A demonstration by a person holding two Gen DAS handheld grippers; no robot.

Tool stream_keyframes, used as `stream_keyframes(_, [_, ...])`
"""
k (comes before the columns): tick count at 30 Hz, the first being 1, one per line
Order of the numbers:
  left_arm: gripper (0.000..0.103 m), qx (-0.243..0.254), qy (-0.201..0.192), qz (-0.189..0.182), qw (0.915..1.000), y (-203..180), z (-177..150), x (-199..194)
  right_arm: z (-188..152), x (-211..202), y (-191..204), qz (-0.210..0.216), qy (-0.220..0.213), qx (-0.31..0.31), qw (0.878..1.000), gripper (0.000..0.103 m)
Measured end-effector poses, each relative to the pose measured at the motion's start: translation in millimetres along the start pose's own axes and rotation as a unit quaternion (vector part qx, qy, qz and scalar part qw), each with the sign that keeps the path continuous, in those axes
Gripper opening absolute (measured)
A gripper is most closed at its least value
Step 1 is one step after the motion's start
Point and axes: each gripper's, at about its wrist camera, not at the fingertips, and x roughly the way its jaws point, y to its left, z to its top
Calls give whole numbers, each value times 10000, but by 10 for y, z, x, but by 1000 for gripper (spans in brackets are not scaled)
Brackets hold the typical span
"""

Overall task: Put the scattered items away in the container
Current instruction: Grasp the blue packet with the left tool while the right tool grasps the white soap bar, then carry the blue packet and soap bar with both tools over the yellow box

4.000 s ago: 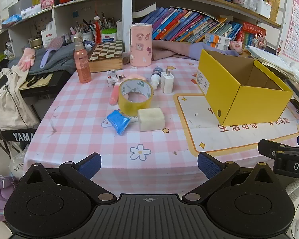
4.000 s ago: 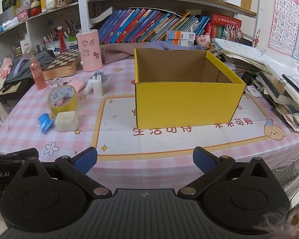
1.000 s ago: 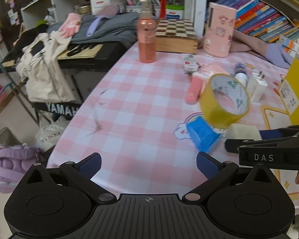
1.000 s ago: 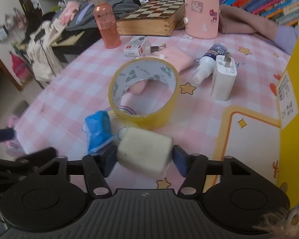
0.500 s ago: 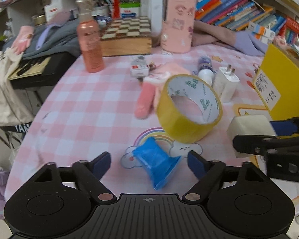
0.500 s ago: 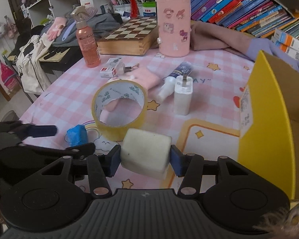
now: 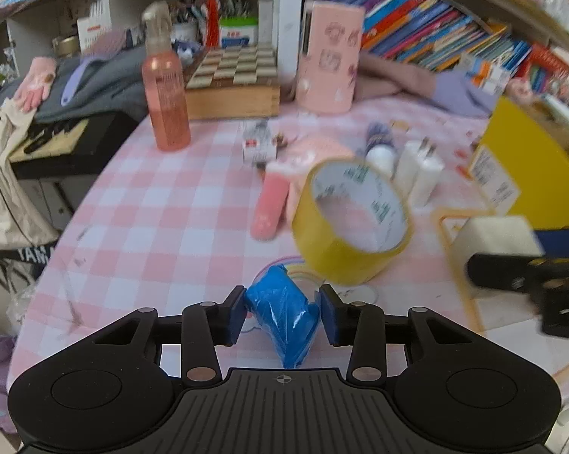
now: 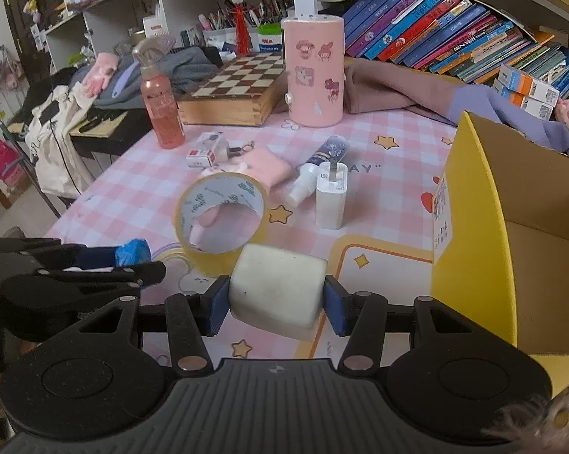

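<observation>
A: From the left wrist view, what step is in hand?

B: The left gripper (image 7: 282,316) is closing its jaws on a crumpled blue plastic packet (image 7: 284,312) that lies low on the pink-and-white checked tablecloth (image 7: 163,227). Both pads appear to touch the packet's sides. Just beyond it stands a roll of yellow packing tape (image 7: 350,219) on its edge, with a pink tube (image 7: 271,204) and a white plug charger (image 7: 417,174) behind. The view is blurred, so small detail is uncertain.

A: And the next move there?

B: I judge the grip must firm up first, then the packet gets lifted and carried right to the yellow cardboard box (image 7: 526,174).

A: Now the right wrist view.

B: The right gripper (image 8: 276,302) is partly closed and clamps a cream rectangular sponge block (image 8: 276,289), held clear of the cloth. The open yellow box (image 8: 473,234) sits just to its right, and what shows of its inside holds nothing. That hand likely needs to swing over the rim and release. The left claw (image 8: 133,259) shows at the left edge with the blue packet.

A: The room?

B: Cluttered: a pink spray bottle (image 8: 161,113), a wooden chessboard box (image 8: 235,90), a pink stickered cylinder (image 8: 314,72), slanted rows of books (image 8: 454,45) and pen pots on the shelves.
</observation>
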Motion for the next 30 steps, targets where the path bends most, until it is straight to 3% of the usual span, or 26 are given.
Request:
stream_keyframes(13, [39,-124,-903,-715,9933,36,19,-1082,-137,-758,243,36,-667,76,9977,49])
stream_keyframes(30, [39,663,-799,-1409,9846,-441,-533,-1462,-898,-1454,286,-662,-736,615,9932,49])
